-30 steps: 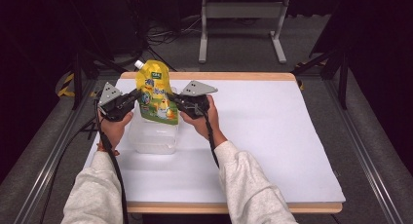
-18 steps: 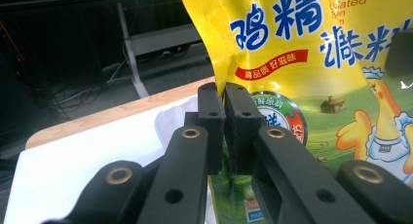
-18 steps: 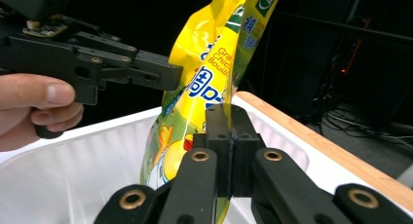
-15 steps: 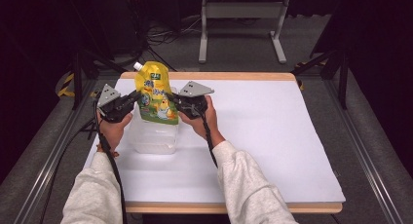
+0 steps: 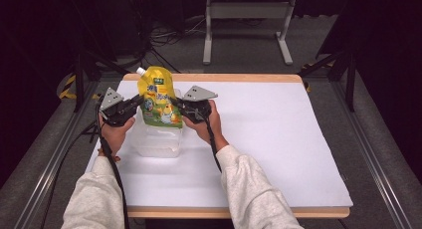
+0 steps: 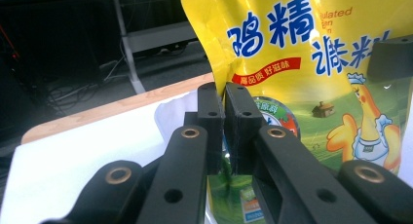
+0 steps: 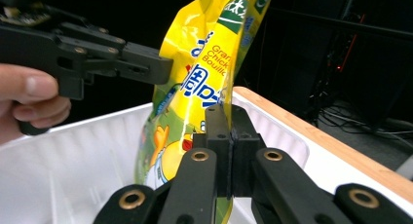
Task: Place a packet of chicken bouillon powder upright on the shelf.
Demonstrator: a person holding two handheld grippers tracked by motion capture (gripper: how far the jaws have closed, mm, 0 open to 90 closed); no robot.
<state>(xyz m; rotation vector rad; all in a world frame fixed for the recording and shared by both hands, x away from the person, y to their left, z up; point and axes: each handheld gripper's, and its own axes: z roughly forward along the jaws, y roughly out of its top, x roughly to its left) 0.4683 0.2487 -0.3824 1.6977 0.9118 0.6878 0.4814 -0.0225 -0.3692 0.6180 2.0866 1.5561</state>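
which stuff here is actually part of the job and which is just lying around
In the job:
- yellow pouch, pinched at both side edges
- left tool, shut on the pouch
- right tool, shut on the pouch
- clear plastic tub under the pouch

Just lying about:
- white sheet on the table
- metal stand on the floor
- cables behind the table

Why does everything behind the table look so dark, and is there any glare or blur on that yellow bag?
High view: light falls on the white table cover; the room behind stays nearly black. Left gripper view: the glossy yellow chicken-bouillon pouch carries pale sheen near its top, its print sharp, while the black fingers up close look soft. Right gripper view: the clear plastic tub looks washed out.
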